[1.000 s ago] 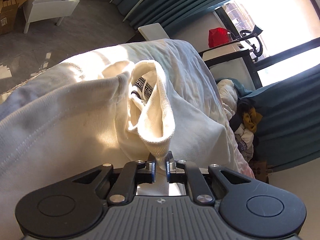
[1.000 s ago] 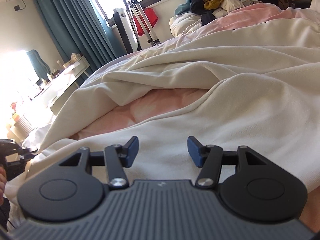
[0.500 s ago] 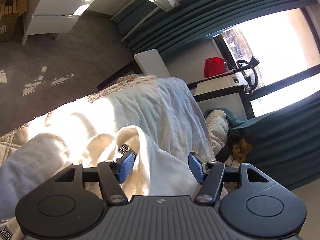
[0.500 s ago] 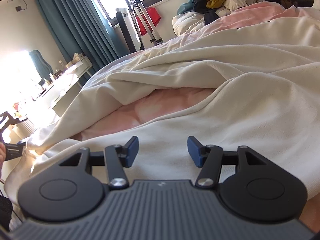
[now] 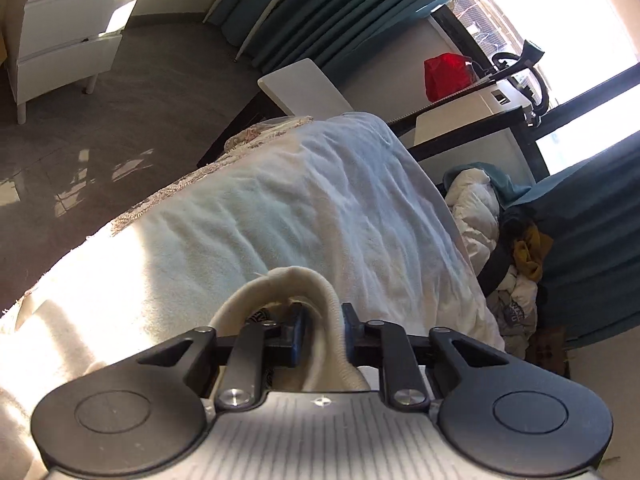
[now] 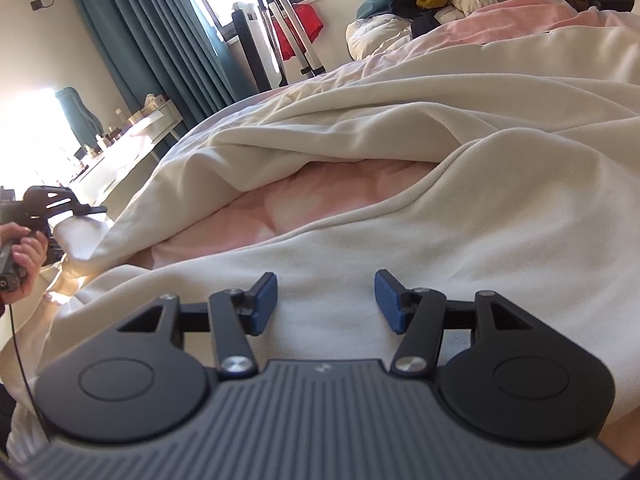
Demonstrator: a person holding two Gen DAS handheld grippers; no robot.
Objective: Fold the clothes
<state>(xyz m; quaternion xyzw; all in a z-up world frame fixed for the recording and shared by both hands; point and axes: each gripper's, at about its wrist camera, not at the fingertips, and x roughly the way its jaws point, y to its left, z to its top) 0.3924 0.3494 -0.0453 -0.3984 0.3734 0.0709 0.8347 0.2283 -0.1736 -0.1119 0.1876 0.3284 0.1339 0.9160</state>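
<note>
Cream knit garment (image 6: 460, 240) spread on bed, fold barely begun – early stage
L→R: person's hand (image 6: 22, 256) at far left of rt-wrist view carries left gripper (image 5: 322, 332); its jaws have just been closing and now pinch the ribbed collar (image 5: 320, 304), label side inward, w/ pads tight on the rib, held over the pale blanket (image 5: 280, 208). Mid: garment lies loose & creased across pink bedding (image 6: 320, 204), one flap lifted so pink shows through, no clean crease yet. Rt: right gripper (image 6: 326, 300) about half open, nothing between pads, hovering just over the cloth. Judged: only collar secured; smoothing, sleeve folds, body fold all left
</note>
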